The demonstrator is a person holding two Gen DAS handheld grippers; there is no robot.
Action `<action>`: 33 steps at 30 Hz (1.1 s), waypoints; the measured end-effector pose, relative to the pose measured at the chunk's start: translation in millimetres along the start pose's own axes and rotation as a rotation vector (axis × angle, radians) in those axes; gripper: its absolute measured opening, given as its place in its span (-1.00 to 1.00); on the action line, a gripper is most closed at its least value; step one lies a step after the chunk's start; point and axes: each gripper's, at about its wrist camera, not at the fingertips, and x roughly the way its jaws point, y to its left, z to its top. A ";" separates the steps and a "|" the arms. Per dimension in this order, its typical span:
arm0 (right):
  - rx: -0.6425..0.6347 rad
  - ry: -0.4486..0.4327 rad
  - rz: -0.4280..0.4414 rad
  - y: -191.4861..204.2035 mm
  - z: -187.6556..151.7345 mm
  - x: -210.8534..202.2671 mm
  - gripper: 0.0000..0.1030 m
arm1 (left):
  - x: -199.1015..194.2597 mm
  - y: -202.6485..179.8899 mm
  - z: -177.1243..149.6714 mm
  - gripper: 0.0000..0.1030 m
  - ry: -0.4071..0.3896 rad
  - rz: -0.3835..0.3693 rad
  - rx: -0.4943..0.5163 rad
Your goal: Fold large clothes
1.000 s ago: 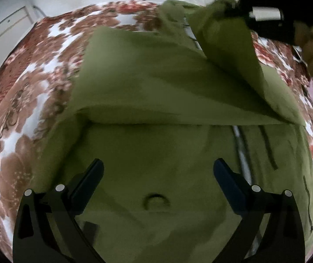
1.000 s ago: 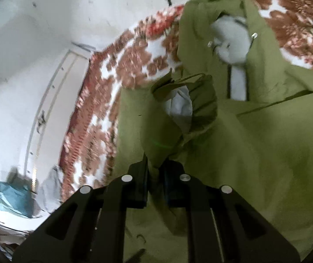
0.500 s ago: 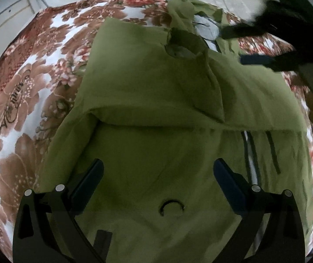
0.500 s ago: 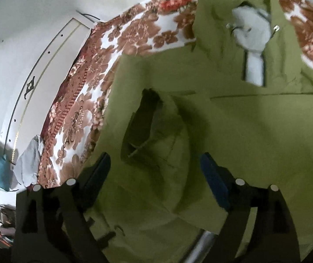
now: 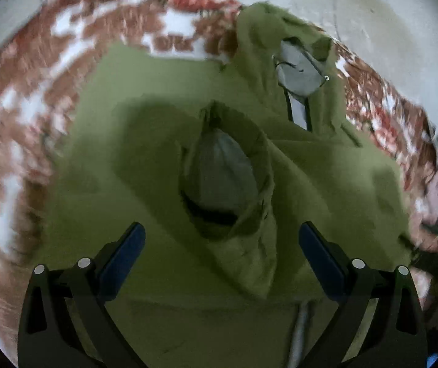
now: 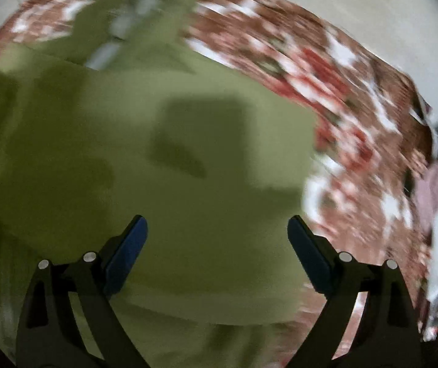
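One olive-green hooded jacket lies spread across one red-and-white floral bedspread, and it shows one grey-lined sleeve opening near the middle and one grey-lined hood at the far end. Two grippers are in view, the left gripper and the right gripper, each with two blue-padded fingers spread wide apart. One pinkish cloth lies at the far right edge.
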 end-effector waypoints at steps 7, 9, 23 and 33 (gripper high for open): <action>0.100 0.056 0.009 -37.6 -15.8 35.8 0.85 | 10.5 -6.2 11.8 -0.66 0.006 -0.001 0.021; 0.102 0.050 0.009 -38.3 -13.0 36.7 0.85 | -9.4 -11.7 20.8 -0.68 -0.058 -0.013 0.056; 0.127 0.032 0.055 -29.3 -15.2 48.1 0.89 | 22.7 47.0 2.0 0.14 0.015 0.241 0.054; 0.243 -0.111 0.110 -60.8 13.6 -18.6 0.90 | -42.4 -1.3 9.9 0.72 -0.183 0.269 0.341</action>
